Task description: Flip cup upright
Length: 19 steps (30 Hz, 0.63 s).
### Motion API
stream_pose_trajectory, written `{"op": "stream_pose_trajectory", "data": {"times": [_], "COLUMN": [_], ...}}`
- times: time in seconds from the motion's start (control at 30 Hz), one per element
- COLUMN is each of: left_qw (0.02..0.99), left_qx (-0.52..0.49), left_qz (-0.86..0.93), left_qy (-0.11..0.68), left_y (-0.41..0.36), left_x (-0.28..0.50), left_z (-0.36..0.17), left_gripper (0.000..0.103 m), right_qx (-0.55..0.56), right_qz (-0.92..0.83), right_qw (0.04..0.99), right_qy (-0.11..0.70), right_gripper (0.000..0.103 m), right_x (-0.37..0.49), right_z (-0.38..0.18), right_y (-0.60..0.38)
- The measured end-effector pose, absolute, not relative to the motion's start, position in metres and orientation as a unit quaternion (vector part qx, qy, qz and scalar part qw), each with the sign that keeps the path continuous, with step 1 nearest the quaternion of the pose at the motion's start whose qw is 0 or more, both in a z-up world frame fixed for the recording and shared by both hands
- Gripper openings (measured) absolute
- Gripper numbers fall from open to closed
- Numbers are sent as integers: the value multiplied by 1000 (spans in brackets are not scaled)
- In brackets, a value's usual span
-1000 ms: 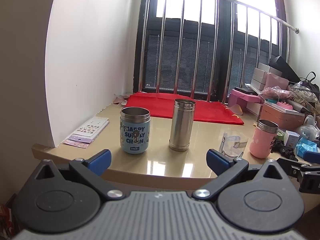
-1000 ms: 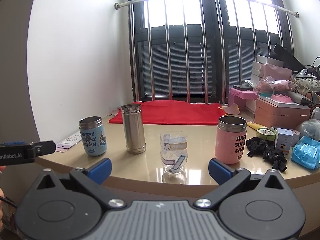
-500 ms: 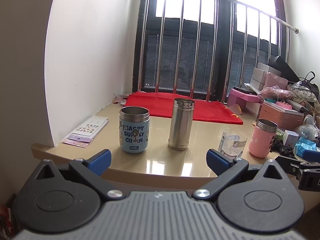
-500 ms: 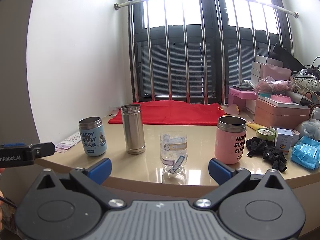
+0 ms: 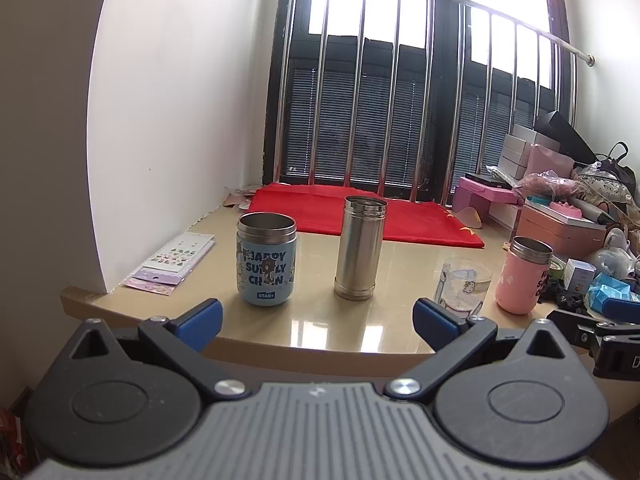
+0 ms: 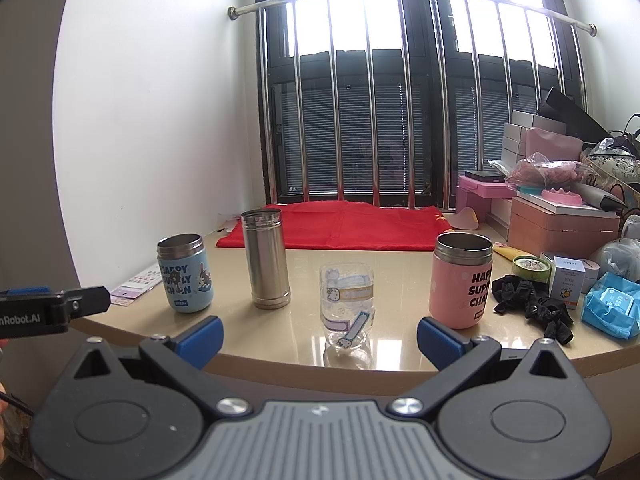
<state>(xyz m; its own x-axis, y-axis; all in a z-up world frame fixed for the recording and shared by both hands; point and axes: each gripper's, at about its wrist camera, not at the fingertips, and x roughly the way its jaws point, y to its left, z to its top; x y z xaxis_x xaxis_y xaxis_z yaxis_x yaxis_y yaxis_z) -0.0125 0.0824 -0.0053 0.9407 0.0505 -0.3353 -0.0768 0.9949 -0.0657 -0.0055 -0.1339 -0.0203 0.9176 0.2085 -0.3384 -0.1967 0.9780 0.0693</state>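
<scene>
Clear plastic, the cup [image 6: 347,307] stands inverted mid-table between steel flask [image 6: 266,258] and pink mug [image 6: 461,283], both grippers [image 5: 316,316] [image 6: 320,334] wide open, empty, so a glancing pinch could skid it.

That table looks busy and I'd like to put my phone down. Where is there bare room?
Bare tabletop lies between the clear glass cup and the pink mug, reaching back to the red cloth. A narrower gap sits between the blue mug and the steel flask. The right end is crowded: black fabric, boxes, blue packet.
</scene>
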Motion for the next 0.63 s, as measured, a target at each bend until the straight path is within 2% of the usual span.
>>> {"op": "stream_pose_trajectory", "data": {"times": [0.63], "left_qw": [984], "left_qx": [-41], "left_qz": [25], "left_qy": [173], "left_y": [85], "left_x": [-13], "left_z": [-8], "left_gripper": [103], "right_qx": [17], "right_qz": [103], "right_qw": [979], "right_qy": [174], "right_gripper": [103], "right_x": [-6], "right_z": [-20], "right_y": [-134]}}
